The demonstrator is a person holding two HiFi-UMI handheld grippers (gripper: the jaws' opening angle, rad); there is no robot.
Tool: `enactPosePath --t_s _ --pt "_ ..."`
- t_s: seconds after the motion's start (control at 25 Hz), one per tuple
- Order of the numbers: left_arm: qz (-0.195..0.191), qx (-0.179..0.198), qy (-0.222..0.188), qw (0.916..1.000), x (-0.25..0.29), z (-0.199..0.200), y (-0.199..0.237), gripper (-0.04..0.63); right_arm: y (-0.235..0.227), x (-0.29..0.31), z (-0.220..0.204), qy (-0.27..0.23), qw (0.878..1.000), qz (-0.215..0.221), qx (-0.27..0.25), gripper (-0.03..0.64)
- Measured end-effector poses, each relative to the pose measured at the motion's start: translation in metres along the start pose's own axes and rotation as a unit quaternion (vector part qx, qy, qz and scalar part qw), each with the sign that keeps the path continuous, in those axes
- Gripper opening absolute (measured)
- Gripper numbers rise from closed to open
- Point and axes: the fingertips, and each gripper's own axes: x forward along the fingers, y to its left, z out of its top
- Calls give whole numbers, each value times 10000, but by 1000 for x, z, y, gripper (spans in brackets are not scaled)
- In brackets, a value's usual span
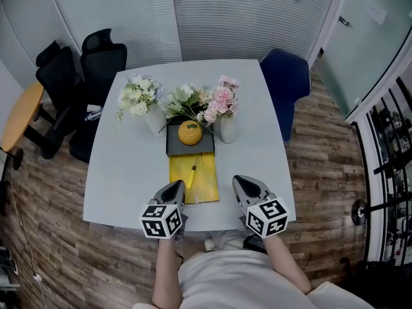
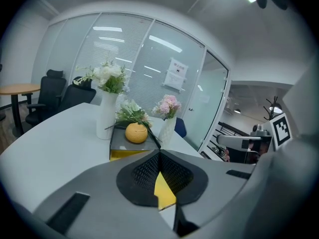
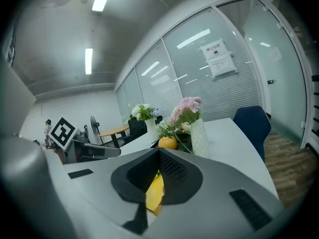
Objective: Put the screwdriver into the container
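Note:
A small yellow-handled screwdriver [image 1: 192, 172] lies on a yellow mat [image 1: 205, 188] near the table's front edge. Just behind the mat is a dark square container [image 1: 175, 148] with a round orange pot [image 1: 190, 132] in it; both also show in the left gripper view as the container [image 2: 122, 140] and the pot [image 2: 136, 133]. My left gripper [image 1: 176, 187] sits at the mat's front left corner, jaws shut and empty [image 2: 159, 153]. At the mat's front right, my right gripper [image 1: 242, 181] is also shut with nothing held [image 3: 159, 151]. The screwdriver is hidden in both gripper views.
Three white vases of flowers [image 1: 154, 118] [image 1: 227, 126] flank the container at the back of the white table [image 1: 122, 172]. Black office chairs [image 1: 96, 69] stand at the left, a blue chair [image 1: 286, 82] at the far right, a round wooden table [image 1: 19, 114] further left.

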Motion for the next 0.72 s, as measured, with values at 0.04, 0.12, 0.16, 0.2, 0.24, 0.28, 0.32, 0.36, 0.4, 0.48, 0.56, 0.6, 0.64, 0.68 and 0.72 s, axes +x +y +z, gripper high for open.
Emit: enactPosePath --t_s 0.04,0.12,0.16,0.2,0.24,0.28,0.32,0.36,0.4,0.48,0.56,0.6,0.64,0.68,0.72 --pt "1 0 -2 10000 0 0 0 6 0 0 0 9 10000 0 4 15" --pt "1 -16 -10 10000 -1 0 0 6 0 0 -2 37 10000 5 -3 14" --pt "-1 -26 -17 10000 -1 0 0 6 0 0 -2 47 10000 9 -12 15" --pt "-3 -35 -24 10000 -2 0 0 6 1 -1 -2 54 10000 15 -22 15" --pt "-5 -42 -29 10000 -2 1 0 6 1 -1 -2 59 10000 21 -31 14" --pt "-8 -48 -30 10000 -3 1 0 6 2 -1 -2 65 10000 28 -33 15" --pt "-14 -56 -28 10000 -3 1 1 6 2 -1 -2 72 10000 38 -24 14" --pt "-24 -63 -24 10000 -3 1 1 6 3 0 -2 76 10000 54 0 14" --pt "-38 -69 -16 10000 -2 1 1 6 3 0 -1 78 9999 74 33 14" --pt "-72 -77 6 9999 0 0 2 6 4 2 -1 87 9999 103 56 14" --pt "-99 -77 14 9999 1 0 1 6 4 4 -2 114 9999 109 15 14" --pt "-108 -78 7 9999 2 1 1 6 3 5 -2 123 9999 111 -5 14" --pt "-115 -81 -7 9999 3 2 1 6 2 5 -2 128 9999 113 -25 14" --pt "-121 -88 -24 9999 4 3 0 6 1 6 -1 130 9998 116 -46 14" --pt "-127 -95 -44 9999 5 4 0 6 -1 6 0 131 9998 120 -68 14"
